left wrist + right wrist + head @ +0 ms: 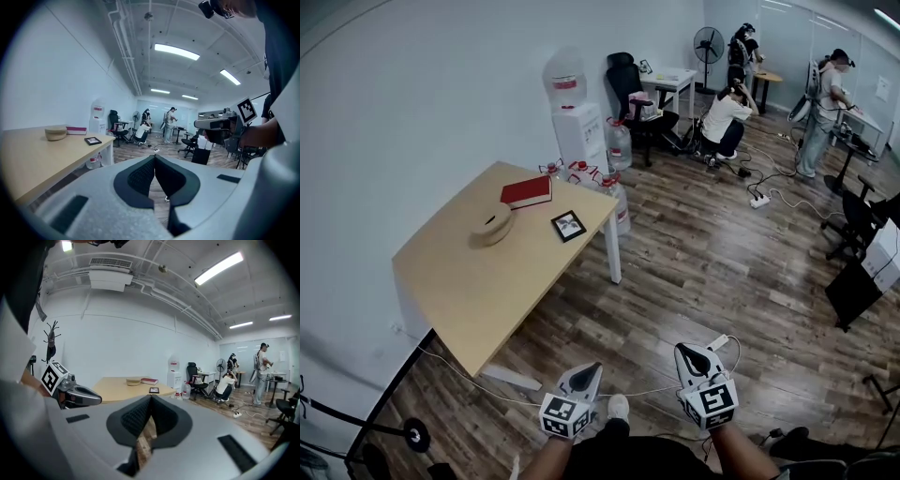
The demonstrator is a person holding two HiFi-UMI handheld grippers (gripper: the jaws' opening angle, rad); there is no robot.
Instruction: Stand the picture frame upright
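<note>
i hold my left gripper (589, 368) and right gripper (689, 352) closed, empty, well apart from the picture frame (568, 225) lying flat on the worktop (469, 291).

Table (478, 300): light wooden top on white legs, one long edge along the wall, standing on a dark plank floor (703, 281)
Picture frame (568, 225): small, dark-edged, flat on its back near the far corner on the room side, just in from both edges
Red book (526, 191): closed, flat, close to the far short edge, apart from the frame
Round tan object (492, 226): low, in the far half of the top, just beside the book's near side
Near half of the top: bare wood
</note>
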